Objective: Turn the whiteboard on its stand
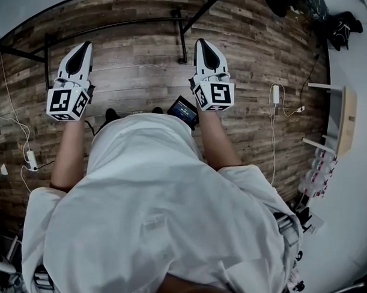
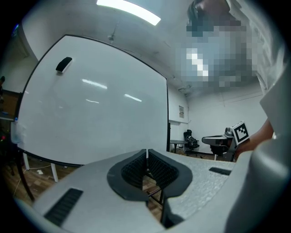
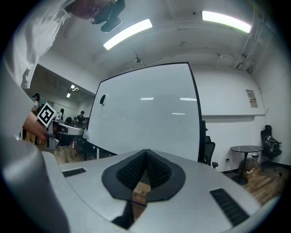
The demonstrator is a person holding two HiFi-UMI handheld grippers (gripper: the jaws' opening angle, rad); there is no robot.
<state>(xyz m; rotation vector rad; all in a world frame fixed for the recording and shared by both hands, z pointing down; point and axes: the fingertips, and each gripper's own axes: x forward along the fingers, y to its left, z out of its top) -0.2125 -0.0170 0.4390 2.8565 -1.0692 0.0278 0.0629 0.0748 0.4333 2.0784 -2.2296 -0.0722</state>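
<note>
Head view, upper half: your left gripper (image 1: pixel 85 46) and right gripper (image 1: pixel 204 42) are each closed tight, empty; those tips may skid off the slick whiteboard (image 3: pixel 145 109).

Looks along the right gripper (image 3: pixel 146 152) at bottom centre, fingers (image 3: pixel 132 170) pressed together, nothing between. Faces the whiteboard (image 3: pixel 145 113) at mid-frame, upright, well apart from the fingertips. Shows a black eraser (image 3: pixel 102 99) on its upper left, the left gripper (image 3: pixel 82 132) near its left edge, a round table (image 3: pixel 245 148) at lower right, and two ceiling lights (image 3: pixel 127 34) across the top.
</note>
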